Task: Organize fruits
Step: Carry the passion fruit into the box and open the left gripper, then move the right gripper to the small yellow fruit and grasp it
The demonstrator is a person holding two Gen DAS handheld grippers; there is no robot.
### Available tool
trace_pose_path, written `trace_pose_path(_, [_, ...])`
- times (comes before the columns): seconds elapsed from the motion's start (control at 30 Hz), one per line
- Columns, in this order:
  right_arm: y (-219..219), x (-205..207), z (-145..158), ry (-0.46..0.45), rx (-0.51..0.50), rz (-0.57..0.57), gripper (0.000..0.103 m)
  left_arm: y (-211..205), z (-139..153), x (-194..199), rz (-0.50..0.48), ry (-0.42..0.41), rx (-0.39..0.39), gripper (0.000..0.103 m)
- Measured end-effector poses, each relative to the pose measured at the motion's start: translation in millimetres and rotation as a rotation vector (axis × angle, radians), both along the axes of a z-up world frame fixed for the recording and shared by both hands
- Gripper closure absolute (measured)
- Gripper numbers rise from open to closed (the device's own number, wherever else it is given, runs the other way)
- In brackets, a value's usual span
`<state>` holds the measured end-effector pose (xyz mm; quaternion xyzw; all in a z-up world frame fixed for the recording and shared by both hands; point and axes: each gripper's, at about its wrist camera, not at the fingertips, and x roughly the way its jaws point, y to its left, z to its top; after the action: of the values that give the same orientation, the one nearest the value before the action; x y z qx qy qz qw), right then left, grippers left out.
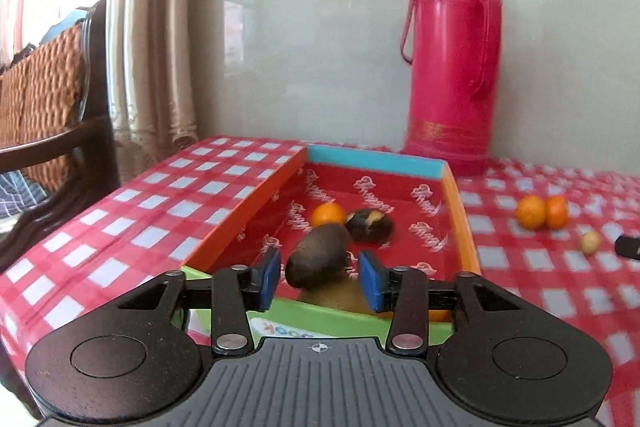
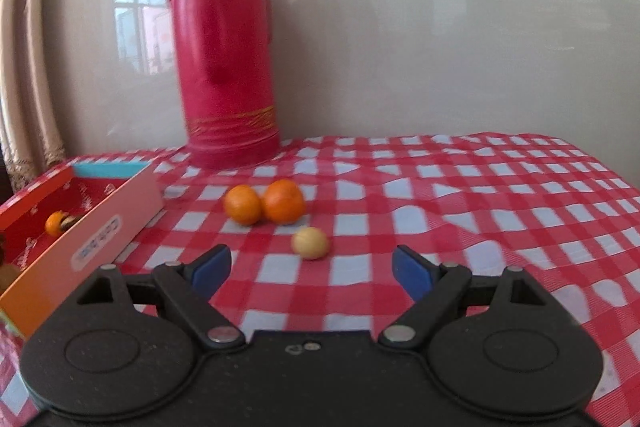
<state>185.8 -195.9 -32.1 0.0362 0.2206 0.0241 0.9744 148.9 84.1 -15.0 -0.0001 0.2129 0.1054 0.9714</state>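
Flask (image 2: 228,59) blocks rear — cloth (image 2: 460,211) rightward open.

Two oranges (image 2: 264,205) touch, a pale round fruit (image 2: 311,243) at their five o'clock. The red-lined box (image 1: 376,159) holds an orange (image 1: 327,214) and dark fruits (image 1: 320,259).

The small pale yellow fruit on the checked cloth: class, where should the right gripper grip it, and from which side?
Grip the small pale yellow fruit across its round middle, approaching from the near side, where the open right gripper already frames it; the two oranges sit behind it.
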Motion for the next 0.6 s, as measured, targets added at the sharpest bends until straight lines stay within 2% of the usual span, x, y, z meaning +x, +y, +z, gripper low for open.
trace_pose_path(0.03, [4.4, 0.1, -0.6, 0.002, -0.003, 0.009, 0.022, -2.3, 1.2, -2.7, -0.002, -0.008, 0.016, 0.014])
trace_pose_path(0.07, [8.4, -0.1, -0.6, 0.001, -0.006, 0.017, 0.022, -4.6, 2.6, -6.9, 0.012, -0.027, 0.027, 0.006])
trace_pose_path(0.13, [13.9, -0.9, 0.5, -0.006, -0.007, 0.031, 0.022, -10.2, 6.4, -15.7, 0.008, -0.057, 0.050, 0.004])
trace_pose_path(0.3, [16.1, -1.9, 3.7, -0.014, 0.007, 0.040, 0.022, -14.7, 9.9, -25.9, 0.000, -0.054, 0.044, 0.004])
trace_pose_path(0.6, [-6.3, -5.2, 3.9, -0.014, 0.021, 0.015, 0.022, -30.7, 9.8, -37.5, 0.030, -0.062, 0.077, 0.000])
